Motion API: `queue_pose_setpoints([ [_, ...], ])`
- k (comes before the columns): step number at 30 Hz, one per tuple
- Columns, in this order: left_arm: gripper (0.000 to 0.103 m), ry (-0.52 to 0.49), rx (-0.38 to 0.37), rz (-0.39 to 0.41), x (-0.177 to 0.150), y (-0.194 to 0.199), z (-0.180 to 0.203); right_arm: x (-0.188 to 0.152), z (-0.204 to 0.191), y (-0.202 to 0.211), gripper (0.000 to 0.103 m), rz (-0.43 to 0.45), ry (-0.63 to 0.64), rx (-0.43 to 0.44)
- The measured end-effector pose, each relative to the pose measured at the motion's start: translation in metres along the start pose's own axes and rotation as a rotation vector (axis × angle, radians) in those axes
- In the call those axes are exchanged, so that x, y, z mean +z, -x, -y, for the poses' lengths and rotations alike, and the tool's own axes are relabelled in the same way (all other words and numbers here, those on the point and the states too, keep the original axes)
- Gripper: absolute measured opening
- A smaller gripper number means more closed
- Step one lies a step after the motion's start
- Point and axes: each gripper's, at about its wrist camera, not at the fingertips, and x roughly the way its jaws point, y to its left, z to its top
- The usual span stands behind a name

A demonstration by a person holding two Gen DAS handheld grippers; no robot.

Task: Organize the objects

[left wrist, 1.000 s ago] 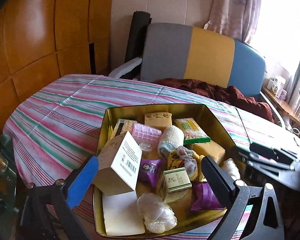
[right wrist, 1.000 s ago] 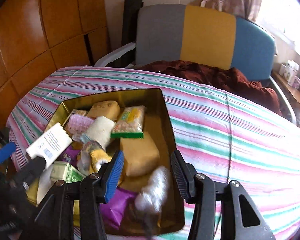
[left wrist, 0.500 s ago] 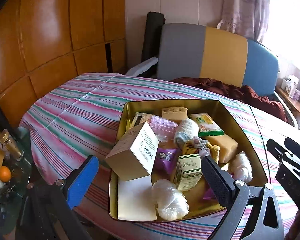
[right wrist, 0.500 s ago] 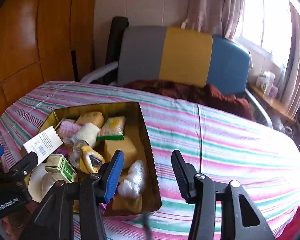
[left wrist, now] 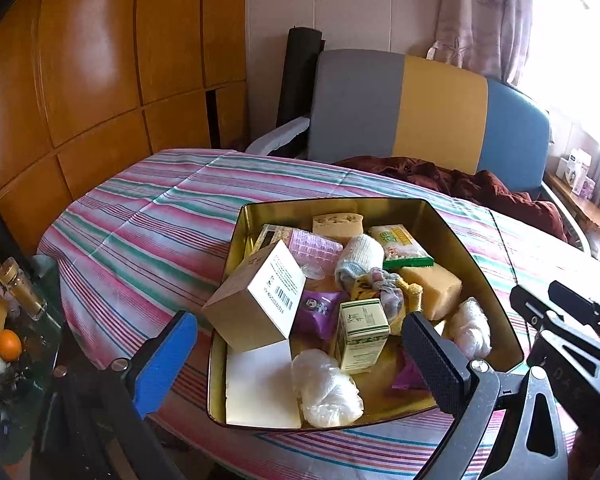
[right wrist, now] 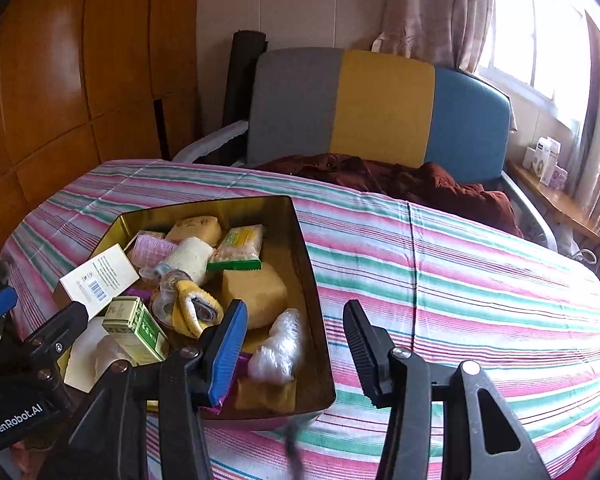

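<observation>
Both grippers have drawn back from the gold rectangular metal tin (left wrist: 466, 254) since the earlier frames, so more of its near rim and the pink-and-green striped tablecloth (left wrist: 148, 232) shows.

Left gripper (left wrist: 300, 354) — jaws wide apart, nothing between the pads; hovers over the tin's 6 o'clock edge.
Right gripper (right wrist: 296, 346) — jaws partly apart, nothing held; hovers at the tin's 4 o'clock corner, one finger over the tin and one over the cloth.

Tin contents, left wrist view, clock positions on the tin:
- beige cardboard box with barcode label (left wrist: 256, 300), tilted, 9 o'clock.
- flat white card (left wrist: 260, 388), 7 o'clock, partly under the box.
- clear crumpled plastic bundle (left wrist: 326, 390), 6 o'clock.
- small green-and-cream carton (left wrist: 362, 334), upright, near centre.
- purple foil packet (left wrist: 318, 310), between box and carton.
- yellow sponge block (left wrist: 432, 290), 3 o'clock.
- white rolled cloth bandage (left wrist: 360, 258), just above centre.
- green-edged snack packet (left wrist: 400, 244), 1 o'clock.
- tan sponge slab (left wrist: 338, 224), 12 o'clock.

Grey, yellow and blue padded chair (left wrist: 420, 112) — beyond the table at 12 o'clock.
</observation>
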Motion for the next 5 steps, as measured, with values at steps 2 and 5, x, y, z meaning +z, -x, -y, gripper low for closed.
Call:
queue_pose_setpoints([
  [2,0.103,0.004,0.001,0.004,-0.0002,-0.0001,-0.0012,-0.0013,-0.0011,-0.0004,0.05,-0.004,0.004,0.002],
  [5,0.103,0.006,-0.007,0.006,-0.0003,0.0005,-0.0009,-0.0015,-0.0024,-0.0006,0.05,-0.004,0.005,0.006],
])
